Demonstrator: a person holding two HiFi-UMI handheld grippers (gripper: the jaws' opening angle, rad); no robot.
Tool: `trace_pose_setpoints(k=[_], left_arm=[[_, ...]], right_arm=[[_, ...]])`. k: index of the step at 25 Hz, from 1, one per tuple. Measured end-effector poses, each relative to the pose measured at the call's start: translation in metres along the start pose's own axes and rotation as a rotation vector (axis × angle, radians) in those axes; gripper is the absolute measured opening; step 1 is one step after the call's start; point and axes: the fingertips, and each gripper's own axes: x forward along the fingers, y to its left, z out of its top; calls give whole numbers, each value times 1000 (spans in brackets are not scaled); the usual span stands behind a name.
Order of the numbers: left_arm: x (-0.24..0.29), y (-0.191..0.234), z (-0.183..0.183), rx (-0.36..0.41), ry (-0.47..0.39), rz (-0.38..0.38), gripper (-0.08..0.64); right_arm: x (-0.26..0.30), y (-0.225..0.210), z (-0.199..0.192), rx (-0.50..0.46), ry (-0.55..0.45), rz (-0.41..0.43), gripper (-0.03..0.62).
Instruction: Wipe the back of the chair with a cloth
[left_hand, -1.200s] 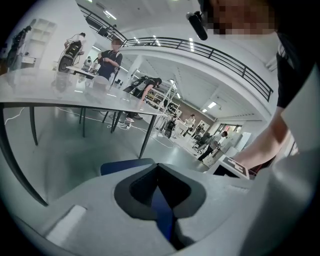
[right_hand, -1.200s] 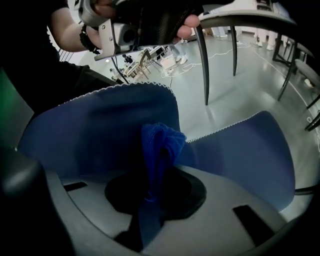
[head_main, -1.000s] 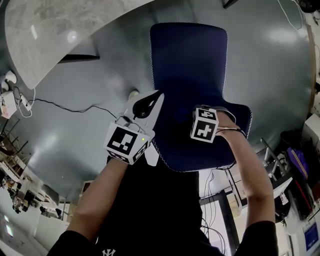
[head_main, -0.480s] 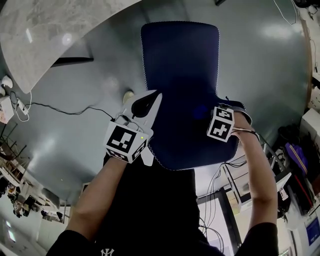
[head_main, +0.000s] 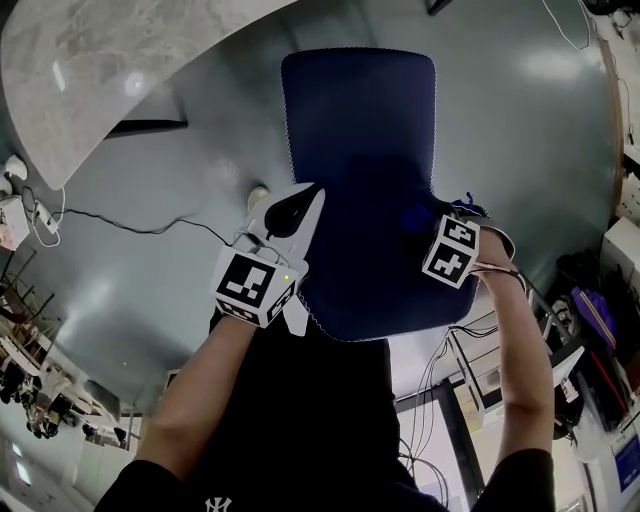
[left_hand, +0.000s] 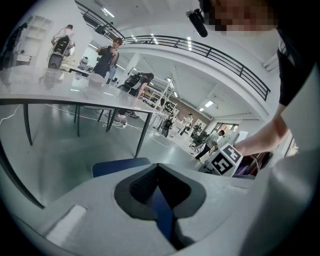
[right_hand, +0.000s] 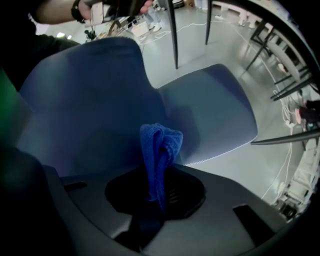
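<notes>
A dark blue chair stands below me in the head view, its seat (head_main: 358, 110) farther off and its backrest (head_main: 370, 275) nearer. My left gripper (head_main: 303, 203) is at the backrest's left edge; in the left gripper view its jaws (left_hand: 162, 210) are shut on a thin blue strip, the edge of the chair back. My right gripper (head_main: 432, 228) presses against the backrest's right part, shut on a folded blue cloth (right_hand: 160, 147). The cloth (head_main: 415, 216) shows as a brighter blue patch on the chair. In the right gripper view the backrest (right_hand: 85, 100) curves left and the seat (right_hand: 210, 115) lies beyond.
A pale round table (head_main: 130, 60) stands at the far left, its legs (right_hand: 172, 30) near the chair. A black cable (head_main: 130, 225) runs over the grey floor to a power strip (head_main: 12, 215). Bags and boxes (head_main: 590, 300) crowd the right. People stand far off (left_hand: 107, 52).
My right gripper has slid the cloth rightward across the backrest, from near its middle to its right side. The left gripper has stayed on the left edge.
</notes>
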Motion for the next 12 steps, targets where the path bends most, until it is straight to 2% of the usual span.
trace_pose_setpoints(k=[3, 6, 9, 12], left_arm=[[-4, 7, 1, 3, -6, 8, 8], [-8, 12, 3, 9, -9, 20, 8], [-13, 20, 8, 18, -19, 30, 8], [-18, 30, 11, 25, -28, 41, 8]], right_arm=[[-17, -10, 27, 105, -133, 1, 71], [-36, -10, 71, 206, -311, 80, 71], [-50, -10, 117, 320, -456, 224, 71], [-53, -5, 161, 461, -537, 468, 71]])
